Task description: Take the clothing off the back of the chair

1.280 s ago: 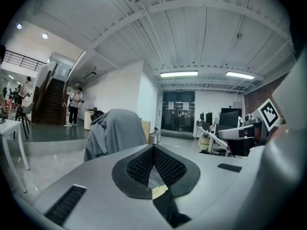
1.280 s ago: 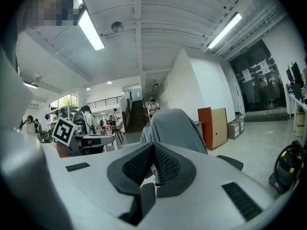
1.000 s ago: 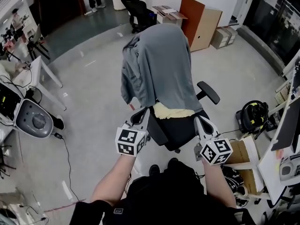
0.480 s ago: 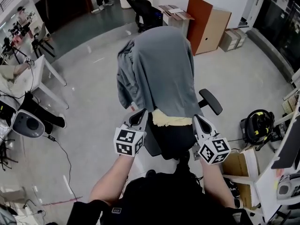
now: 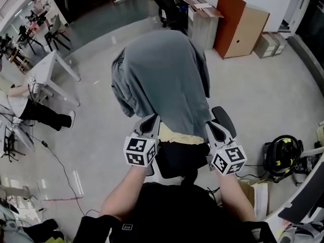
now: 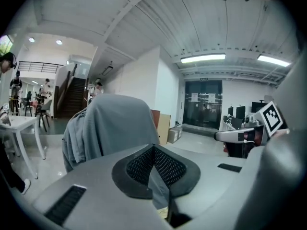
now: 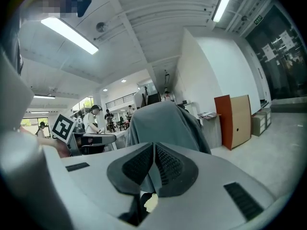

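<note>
Head view: grey shirt (image 5: 162,80) is draped over the back of an office chair (image 5: 223,121), covers the backrest top to hem, and bunches on the chair's left side. The hem hangs just above a pale yellow cloth (image 5: 177,134) lying on the black seat (image 5: 177,158). Left tongs (image 5: 150,119) sit at the shirt's lower left hem, right tongs (image 5: 210,126) at the lower right hem, one on each side of the yellow cloth. Both point up toward the backrest, marker cubes toward the person. Wooden boards (image 5: 240,22) and cardboard boxes (image 5: 267,43) stand well behind the chair, with a second office chair (image 5: 169,6) beyond it.

Left gripper view: left tongs (image 6: 153,147) are closed, mesh pads meeting at the tips. Grey fabric shows through the narrow gap below the tips, and a sliver of yellow (image 6: 164,210) lower down. The shirt-covered backrest (image 6: 112,123) rises beyond the tips, slightly left of centre. Whether any fabric is pinched can't be told. The marker cube (image 6: 272,118) of the other tongs shows at the right edge.

Right gripper view: right tongs (image 7: 153,145) are closed too, pads together at the tips. Grey fabric is visible in the slit under them, and the yellow cloth (image 7: 150,202) below that. The shirt on the backrest (image 7: 163,123) stands right behind the tips, centred. A wooden board (image 7: 232,119) stands to the right, and the left tongs' marker cube (image 7: 64,125) shows at the left.
</note>
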Demonstrator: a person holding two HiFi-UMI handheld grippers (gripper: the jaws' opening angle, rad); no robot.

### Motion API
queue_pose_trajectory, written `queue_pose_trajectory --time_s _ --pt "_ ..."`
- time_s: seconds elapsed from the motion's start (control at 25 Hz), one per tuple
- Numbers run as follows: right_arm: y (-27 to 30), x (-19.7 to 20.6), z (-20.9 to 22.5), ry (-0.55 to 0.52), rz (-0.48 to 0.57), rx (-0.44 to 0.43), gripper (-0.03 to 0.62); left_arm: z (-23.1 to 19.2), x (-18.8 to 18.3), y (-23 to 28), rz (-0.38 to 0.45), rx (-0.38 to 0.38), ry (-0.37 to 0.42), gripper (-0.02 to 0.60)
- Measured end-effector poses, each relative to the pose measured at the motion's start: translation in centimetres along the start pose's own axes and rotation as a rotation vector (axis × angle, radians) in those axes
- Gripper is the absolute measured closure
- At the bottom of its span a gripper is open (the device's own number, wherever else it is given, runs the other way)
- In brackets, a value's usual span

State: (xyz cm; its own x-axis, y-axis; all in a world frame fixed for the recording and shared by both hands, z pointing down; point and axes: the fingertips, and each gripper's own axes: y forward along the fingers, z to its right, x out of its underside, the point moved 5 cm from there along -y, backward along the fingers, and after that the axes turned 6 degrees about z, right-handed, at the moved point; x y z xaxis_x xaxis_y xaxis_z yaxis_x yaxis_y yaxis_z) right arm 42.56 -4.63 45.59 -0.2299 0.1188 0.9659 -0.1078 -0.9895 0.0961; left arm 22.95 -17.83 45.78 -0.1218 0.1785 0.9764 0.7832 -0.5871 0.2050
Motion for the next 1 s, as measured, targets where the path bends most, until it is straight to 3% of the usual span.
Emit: queue_pose_trajectory --time_s 0.2,0.28,0.44,0.6,0.76,1.0 --pt "2.5 -0.5 3.6 0.014 -0.045 -0.051 0.558 1.3 0.2 2.6 -0.048 -0.041 0.000 0.577" --pt "4.0 -0.3 4.1 0.014 -0.075 -0.063 0.494 0.5 0.5 3.1 -0.060 -0.058 -0.008 0.577" --pt "7.6 -0.2 4.1 -0.029 -0.112 -0.077 0.470 -2.3 1.4 4.2 -0.070 -0.080 -0.026 0.575" --pt "12.3 -0.5 4.5 -0.069 -0.148 -0.070 0.436 -5.8 1.9 6.2 -0.078 -0.078 -0.036 0.571" --pt "16.7 -1.5 5.7 -0.122 -0.166 -0.047 0.409 -8.0 2.5 8.1 -0.093 -0.054 -0.047 0.527" --pt "23.1 -0.1 9.7 -0.123 -0.226 0.017 0.302 -9.4 3.7 10.6 -0.115 -0.023 -0.057 0.498"
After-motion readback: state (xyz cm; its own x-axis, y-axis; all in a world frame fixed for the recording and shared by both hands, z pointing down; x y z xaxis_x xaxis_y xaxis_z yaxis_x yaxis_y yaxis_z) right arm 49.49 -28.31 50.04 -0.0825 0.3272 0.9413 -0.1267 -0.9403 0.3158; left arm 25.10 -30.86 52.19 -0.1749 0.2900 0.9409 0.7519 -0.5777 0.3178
